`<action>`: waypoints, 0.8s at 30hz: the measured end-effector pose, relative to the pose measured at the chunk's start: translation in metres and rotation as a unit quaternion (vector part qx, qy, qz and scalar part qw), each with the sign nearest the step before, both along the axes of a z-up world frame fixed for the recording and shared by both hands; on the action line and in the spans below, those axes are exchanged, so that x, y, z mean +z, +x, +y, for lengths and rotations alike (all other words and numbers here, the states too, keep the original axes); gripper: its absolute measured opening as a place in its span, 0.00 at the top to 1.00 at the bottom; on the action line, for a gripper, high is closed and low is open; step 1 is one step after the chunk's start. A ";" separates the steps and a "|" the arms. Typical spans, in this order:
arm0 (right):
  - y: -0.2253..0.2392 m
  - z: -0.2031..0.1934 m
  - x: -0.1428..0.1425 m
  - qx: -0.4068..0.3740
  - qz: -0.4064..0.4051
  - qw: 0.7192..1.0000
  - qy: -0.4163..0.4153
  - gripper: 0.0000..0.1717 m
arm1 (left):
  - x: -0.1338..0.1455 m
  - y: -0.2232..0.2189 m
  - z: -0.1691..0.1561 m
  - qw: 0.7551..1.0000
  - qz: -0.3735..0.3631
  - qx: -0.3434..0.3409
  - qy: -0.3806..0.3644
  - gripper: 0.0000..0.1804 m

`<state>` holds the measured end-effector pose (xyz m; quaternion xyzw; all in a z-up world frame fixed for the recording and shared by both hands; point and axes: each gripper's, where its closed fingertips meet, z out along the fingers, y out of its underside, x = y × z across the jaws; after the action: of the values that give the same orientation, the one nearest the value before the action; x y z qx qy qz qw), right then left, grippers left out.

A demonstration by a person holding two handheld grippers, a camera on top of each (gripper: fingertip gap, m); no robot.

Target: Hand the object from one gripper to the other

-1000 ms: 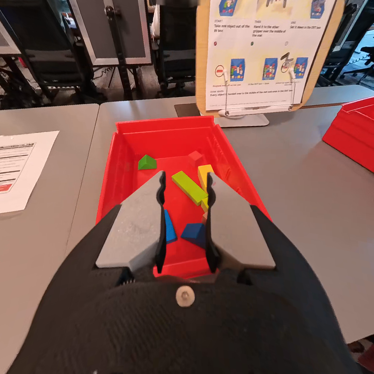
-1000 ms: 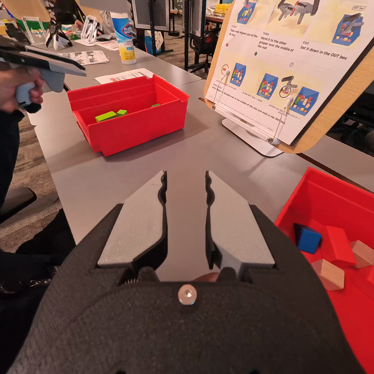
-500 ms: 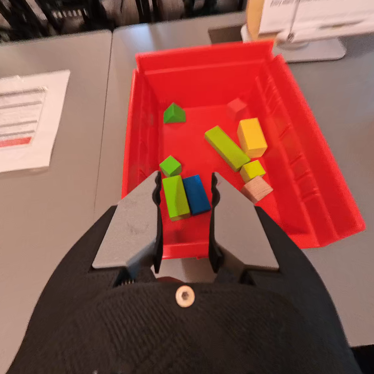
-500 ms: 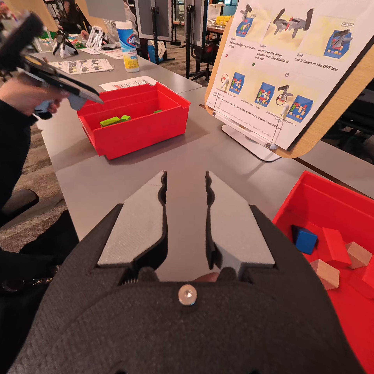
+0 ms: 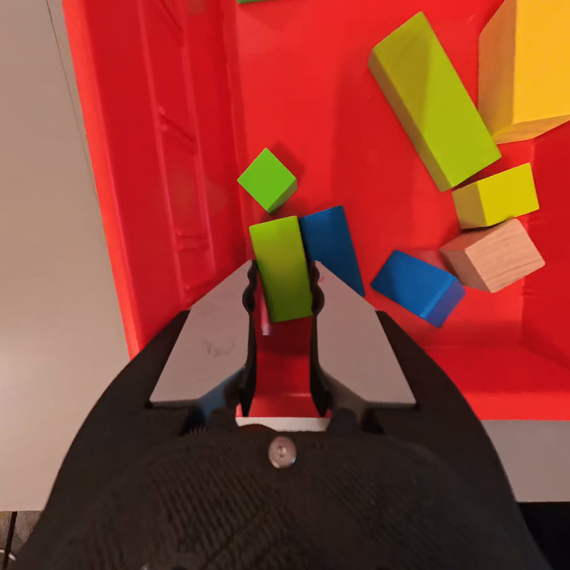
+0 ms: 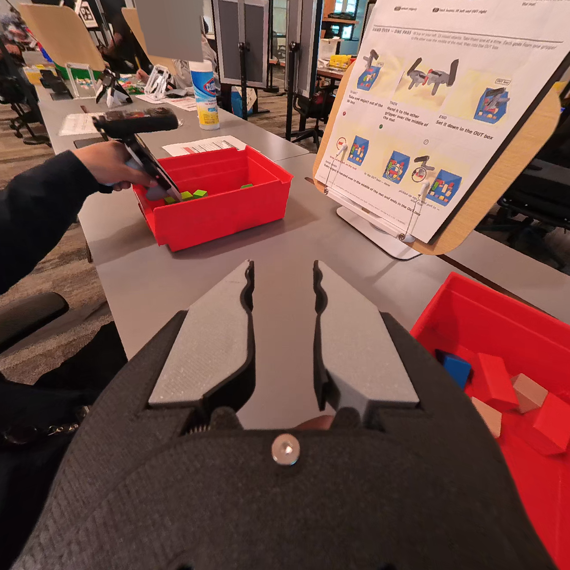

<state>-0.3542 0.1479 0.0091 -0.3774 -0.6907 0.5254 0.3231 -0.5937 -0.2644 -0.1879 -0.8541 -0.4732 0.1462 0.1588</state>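
Tongs on my left (image 5: 282,271) grip a green block (image 5: 282,268) inside the red bin (image 5: 160,154); my right tongs (image 6: 283,271) hang open over the table (image 6: 185,277).

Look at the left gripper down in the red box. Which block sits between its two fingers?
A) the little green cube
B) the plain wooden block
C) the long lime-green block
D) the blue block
C: in the left wrist view the long lime-green block lies between the fingers of the left gripper, while the blue block lies just outside the right-hand finger and the little green cube sits beyond the tips.
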 end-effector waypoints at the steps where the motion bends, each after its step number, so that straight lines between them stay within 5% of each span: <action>1: 0.001 0.001 0.001 -0.001 0.002 1.000 -0.002 0.79 | 0.000 0.000 0.000 1.000 -0.003 0.002 0.004 0.84; 15: 0.013 0.002 0.013 0.004 0.025 1.000 0.000 0.79 | 0.004 0.005 -0.003 0.999 -0.001 -0.034 -0.022 0.84; 24: 0.009 -0.005 0.006 0.019 0.010 1.000 -0.005 0.79 | 0.081 -0.003 0.013 0.985 0.156 -0.070 0.015 0.84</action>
<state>-0.3454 0.1425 0.0151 -0.3607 -0.6917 0.5386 0.3184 -0.5968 -0.2518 -0.1071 -0.8492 -0.3840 0.2591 0.2537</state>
